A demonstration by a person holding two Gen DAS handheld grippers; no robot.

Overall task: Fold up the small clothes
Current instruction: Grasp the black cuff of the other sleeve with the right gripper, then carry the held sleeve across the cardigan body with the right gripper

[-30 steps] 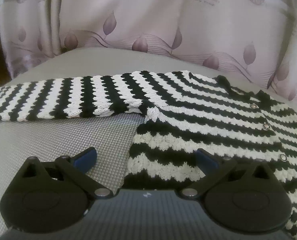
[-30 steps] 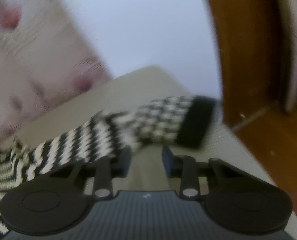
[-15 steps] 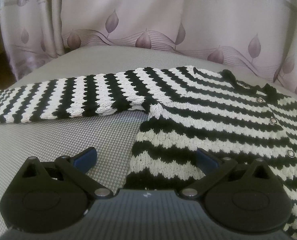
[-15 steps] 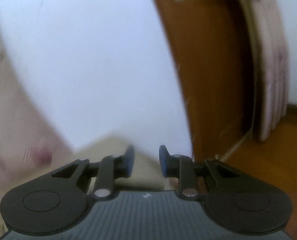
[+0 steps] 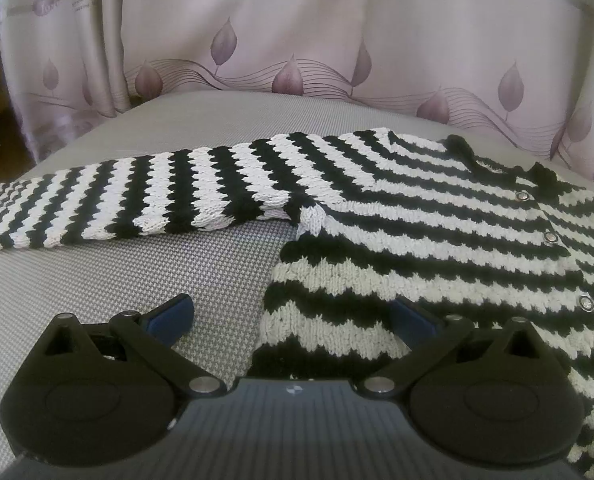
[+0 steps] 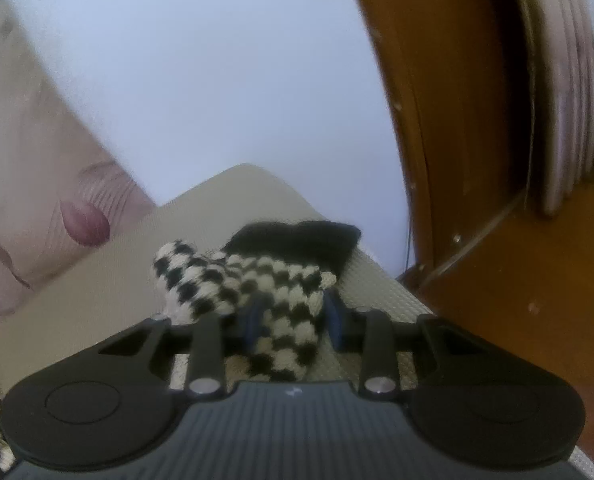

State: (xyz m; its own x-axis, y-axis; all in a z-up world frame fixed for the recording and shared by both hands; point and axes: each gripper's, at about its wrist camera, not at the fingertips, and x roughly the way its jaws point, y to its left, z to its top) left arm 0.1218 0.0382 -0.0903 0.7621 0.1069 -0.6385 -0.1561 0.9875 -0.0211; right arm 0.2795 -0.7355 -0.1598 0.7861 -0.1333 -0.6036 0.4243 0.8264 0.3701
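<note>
The soft, floppy knit cardigan (image 5: pixel 437 248) handles best by cuffs and hems: right gripper (image 6: pixel 293 320), jaws just closing, pinches the sleeve (image 6: pixel 281 292) near the mat's (image 6: pixel 109 292) corner; left gripper (image 5: pixel 293 316) is spread wide

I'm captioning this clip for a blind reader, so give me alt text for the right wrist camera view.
The right gripper has just closed on the end of a black-and-white knitted sleeve with a black cuff, bunching it above a beige textured mat. Behind are a pale wall and a brown wooden door frame.
</note>
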